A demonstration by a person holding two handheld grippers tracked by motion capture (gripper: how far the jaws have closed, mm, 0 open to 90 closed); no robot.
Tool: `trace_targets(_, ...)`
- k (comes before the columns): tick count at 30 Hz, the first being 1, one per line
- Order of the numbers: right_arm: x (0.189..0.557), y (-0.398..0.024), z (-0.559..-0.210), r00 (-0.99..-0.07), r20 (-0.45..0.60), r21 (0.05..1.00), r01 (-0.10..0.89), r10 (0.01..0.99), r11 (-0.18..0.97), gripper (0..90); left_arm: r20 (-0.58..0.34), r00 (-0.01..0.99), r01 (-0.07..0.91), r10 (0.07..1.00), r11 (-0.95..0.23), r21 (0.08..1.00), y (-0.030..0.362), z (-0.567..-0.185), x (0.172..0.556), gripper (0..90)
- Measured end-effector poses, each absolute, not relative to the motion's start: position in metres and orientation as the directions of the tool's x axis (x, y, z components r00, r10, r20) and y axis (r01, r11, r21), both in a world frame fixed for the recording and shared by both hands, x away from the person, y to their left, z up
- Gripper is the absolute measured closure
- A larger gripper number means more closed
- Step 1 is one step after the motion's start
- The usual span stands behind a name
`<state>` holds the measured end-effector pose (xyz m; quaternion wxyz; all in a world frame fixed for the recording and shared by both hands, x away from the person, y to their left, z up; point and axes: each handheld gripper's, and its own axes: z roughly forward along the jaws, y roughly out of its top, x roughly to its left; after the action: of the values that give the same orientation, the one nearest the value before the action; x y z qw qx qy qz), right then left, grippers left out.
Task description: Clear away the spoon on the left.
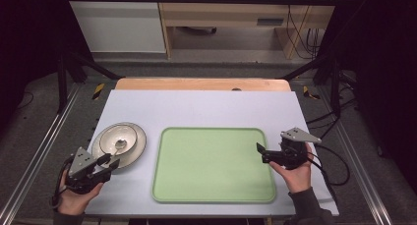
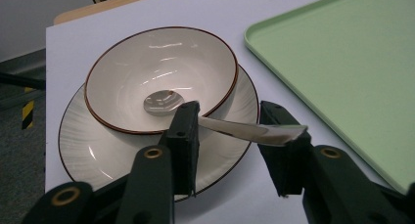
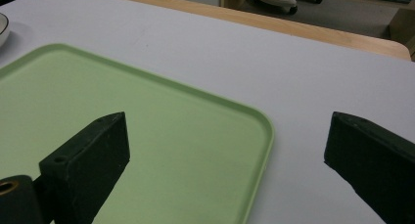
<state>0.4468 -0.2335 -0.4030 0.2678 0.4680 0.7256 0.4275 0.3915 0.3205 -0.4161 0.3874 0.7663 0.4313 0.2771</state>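
- White and brown-rimmed, the bowl (image 2: 161,77) sits on a pale plate (image 2: 98,155) at the left side of the table (image 1: 206,109), just left of the green tray (image 1: 214,166).
- A metal spoon (image 2: 235,130) lies with its scoop in the bottom of the bowl and its handle sticking out over the bowl's near rim.
- My left fingers (image 2: 240,136) stand on either side of that handle, partly closed. The handle's tip lies against the right-hand pad, and the left-hand pad stands at the bowl's rim beside the handle. Whether both pads press on the handle I cannot tell, so I would not call it a firm grip.
- From the high view, my left fingers (image 1: 109,162) reach the near edge of the plate, with my left hand (image 1: 74,195) low at the table's near left corner.
- My right fingers (image 3: 227,150) are spread wide with nothing between them, hanging over the right edge of the tray.
- In the high view, my right fingers (image 1: 260,154) point left toward the tray, and my right hand (image 1: 295,173) holds them just off its right rim.
- A white sheet covers most of the table, with bare wood showing along the far edge.
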Motion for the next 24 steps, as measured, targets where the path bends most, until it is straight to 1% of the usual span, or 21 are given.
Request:
trace_targets(4, 0.4468, -0.2336, -0.4030, -0.418, 0.009, 0.871, 0.449, 0.909, 0.198, 3.4, 0.086, 0.471, 0.448, 0.878, -0.322, 0.834, 0.3208, -0.4162, 0.3919, 62.8)
trace_targets(6, 0.4467, -0.2335, -0.4030, -0.418, 0.011, 0.871, 0.451, 0.908, 0.197, 3.3, 0.085, 0.469, 0.448, 0.879, -0.319, 0.835, 0.3207, -0.4160, 0.3919, 66.9)
trace_targets(8, 0.4468, -0.2336, -0.4030, -0.418, 0.009, 0.870, 0.450, 0.908, 0.199, 3.3, 0.083, 0.468, 0.449, 0.880, -0.318, 0.835, 0.3208, -0.4160, 0.3919, 67.7)
trace_targets(12, 0.4471, -0.2334, -0.4033, -0.419, 0.010, 0.869, 0.453, 0.908, 0.199, 3.4, 0.088, 0.463, 0.449, 0.882, -0.319, 0.835, 0.3209, -0.4158, 0.3917, 72.3)
trace_targets(24, 0.4474, -0.2332, -0.4038, -0.421, 0.008, 0.868, 0.453, 0.907, 0.202, 3.4, 0.106, 0.451, 0.447, 0.886, -0.327, 0.833, 0.3205, -0.4135, 0.3900, 77.2)
